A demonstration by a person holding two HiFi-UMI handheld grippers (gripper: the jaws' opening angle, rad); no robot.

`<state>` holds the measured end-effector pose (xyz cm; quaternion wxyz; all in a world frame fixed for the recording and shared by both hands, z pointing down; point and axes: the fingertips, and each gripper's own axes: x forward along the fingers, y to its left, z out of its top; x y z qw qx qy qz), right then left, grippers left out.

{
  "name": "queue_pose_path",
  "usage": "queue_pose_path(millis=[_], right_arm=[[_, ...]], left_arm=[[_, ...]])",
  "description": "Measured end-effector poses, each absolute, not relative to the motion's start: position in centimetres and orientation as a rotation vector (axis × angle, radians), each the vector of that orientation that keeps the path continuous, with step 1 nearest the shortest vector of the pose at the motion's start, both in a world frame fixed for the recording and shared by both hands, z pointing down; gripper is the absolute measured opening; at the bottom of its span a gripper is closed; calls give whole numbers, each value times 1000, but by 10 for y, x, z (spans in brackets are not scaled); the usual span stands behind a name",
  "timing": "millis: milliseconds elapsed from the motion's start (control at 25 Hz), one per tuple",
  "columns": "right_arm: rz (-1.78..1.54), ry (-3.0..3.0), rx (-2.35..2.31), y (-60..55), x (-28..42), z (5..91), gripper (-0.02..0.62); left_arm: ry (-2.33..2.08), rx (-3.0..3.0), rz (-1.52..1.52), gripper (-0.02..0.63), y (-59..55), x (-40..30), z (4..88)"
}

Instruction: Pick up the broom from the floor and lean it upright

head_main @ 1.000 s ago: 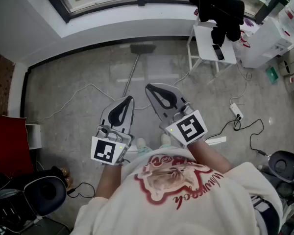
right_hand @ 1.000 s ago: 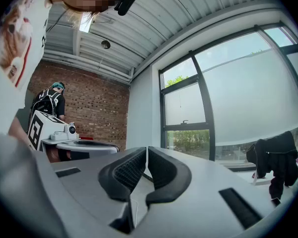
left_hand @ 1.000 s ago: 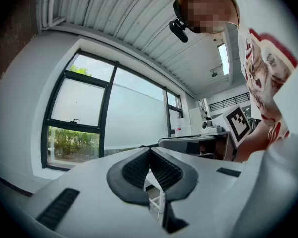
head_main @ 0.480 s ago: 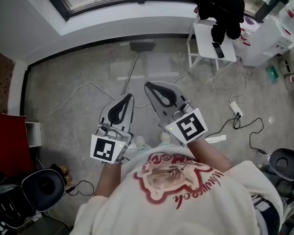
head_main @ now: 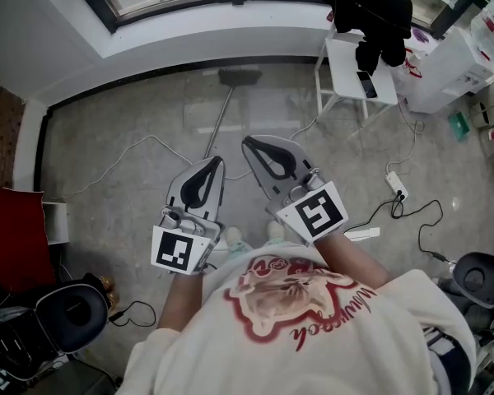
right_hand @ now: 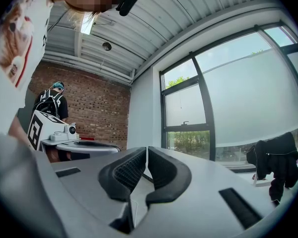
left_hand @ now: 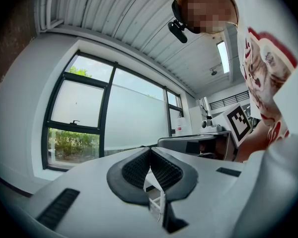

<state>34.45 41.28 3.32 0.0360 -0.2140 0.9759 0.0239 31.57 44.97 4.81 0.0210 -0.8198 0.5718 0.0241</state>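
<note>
Lying on speckled floor, thin-handled broom — ribbed black fingers closed.

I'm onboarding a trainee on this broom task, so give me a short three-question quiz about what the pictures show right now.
1. True or false: the broom lies flat on the floor.
2. What is draped over the white chair? A) black clothing B) a red towel C) a coiled hose
3. What do the left tool and the right tool hold?
Key: 1 true. 2 A. 3 Nothing; both are shut and empty.
</note>
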Motion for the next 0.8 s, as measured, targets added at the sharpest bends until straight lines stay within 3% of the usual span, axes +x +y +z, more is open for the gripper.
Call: queue_pose_path(millis=[800], right_arm=[[28,2990,-478,393,370,32,32]], left_arm=[[1972,-2340,49,21,441,322,52]])
